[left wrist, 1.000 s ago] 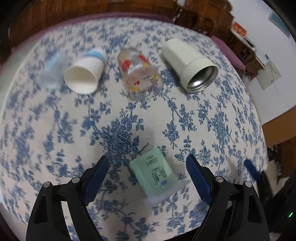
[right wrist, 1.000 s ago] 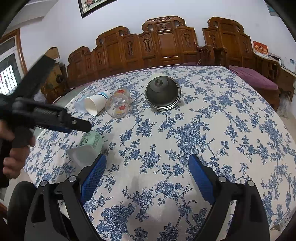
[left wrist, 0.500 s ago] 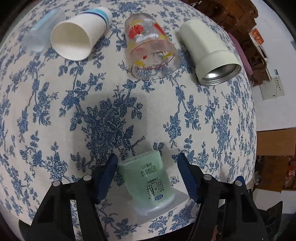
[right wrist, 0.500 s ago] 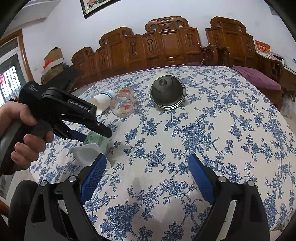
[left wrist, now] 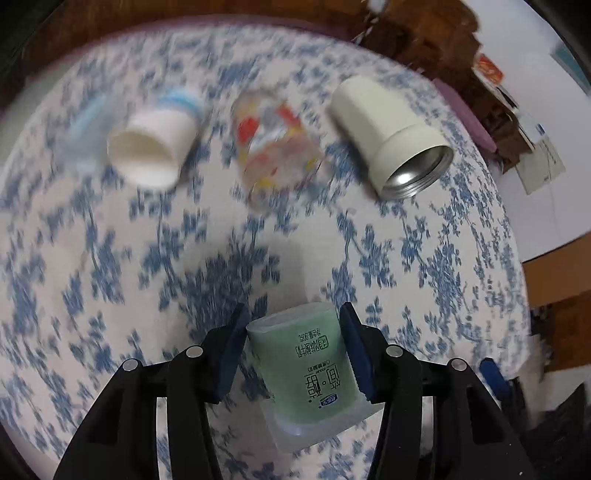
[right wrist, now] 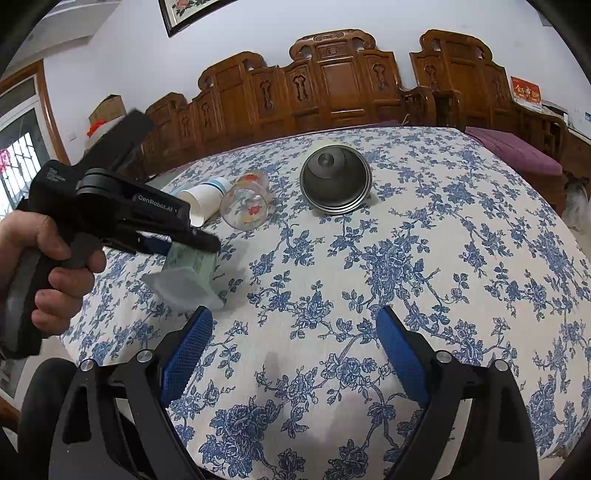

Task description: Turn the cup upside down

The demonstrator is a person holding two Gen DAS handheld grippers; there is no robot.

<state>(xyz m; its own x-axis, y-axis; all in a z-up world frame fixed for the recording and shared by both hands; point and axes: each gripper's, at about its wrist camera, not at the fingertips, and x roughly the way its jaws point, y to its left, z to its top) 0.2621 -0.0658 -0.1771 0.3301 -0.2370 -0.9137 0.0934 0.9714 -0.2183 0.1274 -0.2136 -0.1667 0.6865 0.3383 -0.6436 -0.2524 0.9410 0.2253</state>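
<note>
Both pads of my left gripper point(left wrist: 293, 354) pinched the green cup point(left wrist: 310, 365), seemingly lifted off the tablecloth point(right wrist: 424, 258); my right gripper point(right wrist: 293, 354) hung spread wide, holding nothing.

A round table under a blue-flowered cloth point(right wrist: 424, 258) carries 3 items lying on their sides in a row: a white paper cup point(right wrist: 207, 197) with a blue band, a clear glass point(right wrist: 247, 203) printed with red and yellow — just beside it — and a cream flask point(left wrist: 388, 129) with a steel mouth, a little apart. Behind stand carved wooden chairs point(right wrist: 332, 81), a purple cushion point(right wrist: 517, 151) and a framed picture point(right wrist: 184, 11).
</note>
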